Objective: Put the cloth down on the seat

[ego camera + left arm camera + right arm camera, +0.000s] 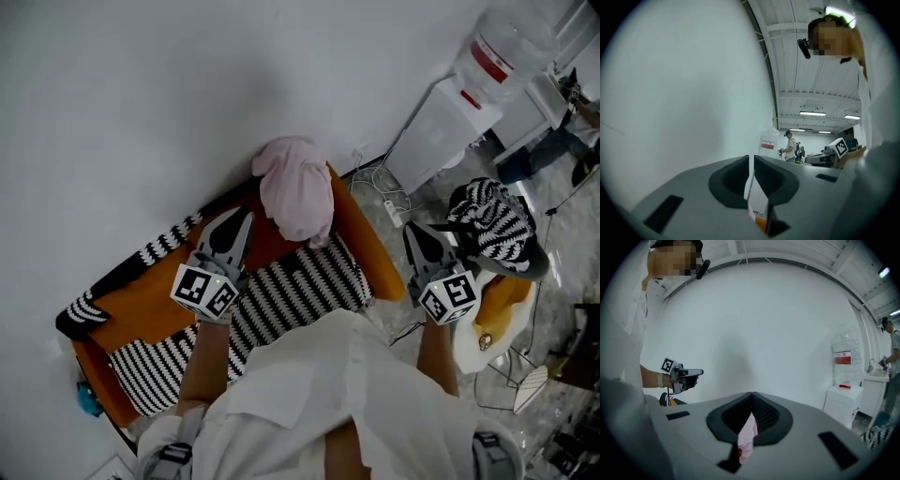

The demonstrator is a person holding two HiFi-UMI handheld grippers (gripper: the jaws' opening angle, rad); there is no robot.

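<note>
Below me stood the orange seat, pushed up against the white wall. A black-and-white striped cushion covered most of it, with a narrower striped piece along the wall side. The pink cloth lay bunched at the far end (its lower tip at the cushion's edge).

Head view looks steeply down; both gripper views look level, sharing the white wall.
</note>
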